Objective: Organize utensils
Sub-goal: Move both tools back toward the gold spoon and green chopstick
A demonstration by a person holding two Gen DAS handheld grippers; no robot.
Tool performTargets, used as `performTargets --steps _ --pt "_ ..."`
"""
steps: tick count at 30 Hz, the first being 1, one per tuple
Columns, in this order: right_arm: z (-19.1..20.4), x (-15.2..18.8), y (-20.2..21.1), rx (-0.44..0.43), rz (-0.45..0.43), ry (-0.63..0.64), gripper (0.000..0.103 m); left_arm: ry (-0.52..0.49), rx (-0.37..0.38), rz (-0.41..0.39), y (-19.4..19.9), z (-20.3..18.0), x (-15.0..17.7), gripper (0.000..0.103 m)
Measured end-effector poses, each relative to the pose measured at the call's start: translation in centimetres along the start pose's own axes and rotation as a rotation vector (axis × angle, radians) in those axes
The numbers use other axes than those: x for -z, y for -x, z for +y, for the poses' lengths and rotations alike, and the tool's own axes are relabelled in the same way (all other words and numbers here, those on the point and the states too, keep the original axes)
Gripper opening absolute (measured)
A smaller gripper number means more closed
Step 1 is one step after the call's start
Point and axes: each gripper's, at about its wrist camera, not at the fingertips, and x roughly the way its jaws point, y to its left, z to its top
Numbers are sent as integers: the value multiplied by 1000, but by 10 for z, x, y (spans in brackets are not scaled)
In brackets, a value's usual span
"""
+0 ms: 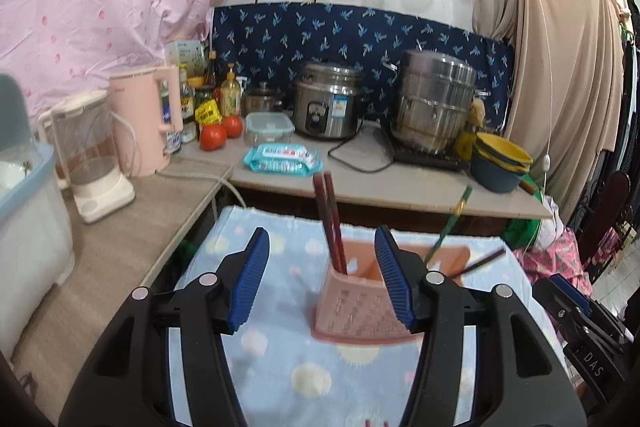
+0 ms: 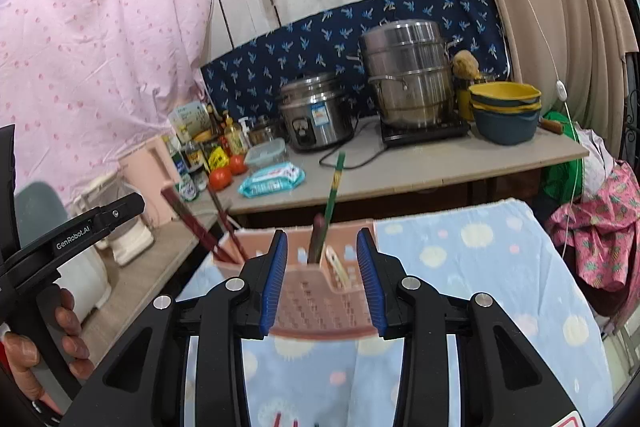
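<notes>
A pink perforated utensil holder [image 1: 352, 311] [image 2: 320, 291] stands on a light blue spotted cloth [image 1: 280, 367] [image 2: 480, 267]. Two dark red chopsticks [image 1: 330, 219] [image 2: 192, 223] stand in its left compartment. A green-handled stick [image 1: 448, 227] [image 2: 334, 195] leans in the right compartment beside another dark stick [image 1: 484, 261]. My left gripper [image 1: 322, 231] is open just short of the holder, with nothing between its pads. My right gripper [image 2: 322, 235] is also open in front of the holder and grips nothing. In the right wrist view, a hand [image 2: 60, 327] holds the left gripper [image 2: 80, 231].
Behind the cloth runs a counter [image 1: 360, 187] with a rice cooker [image 1: 326, 103], a steel steamer pot [image 1: 436, 99], stacked bowls [image 1: 500, 159], a wipes pack [image 1: 282, 157], tomatoes [image 1: 220, 133], bottles and a pink kettle [image 1: 148, 119]. A side counter with a blender [image 1: 92, 155] lies left. Red stick ends [image 2: 280, 421] show at the bottom edge.
</notes>
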Motion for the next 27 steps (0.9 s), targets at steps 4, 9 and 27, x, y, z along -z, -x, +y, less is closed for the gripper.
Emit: performTargets --steps 4,9,27 --pt "-3 30 14 -3 53 -6 36 -16 -13 38 14 2 32 52" --pt "-5 70 33 12 126 2 36 -24 -22 90 30 6 68 52" --pt "1 204 90 78 341 81 36 -21 -45 308 56 16 188 52"
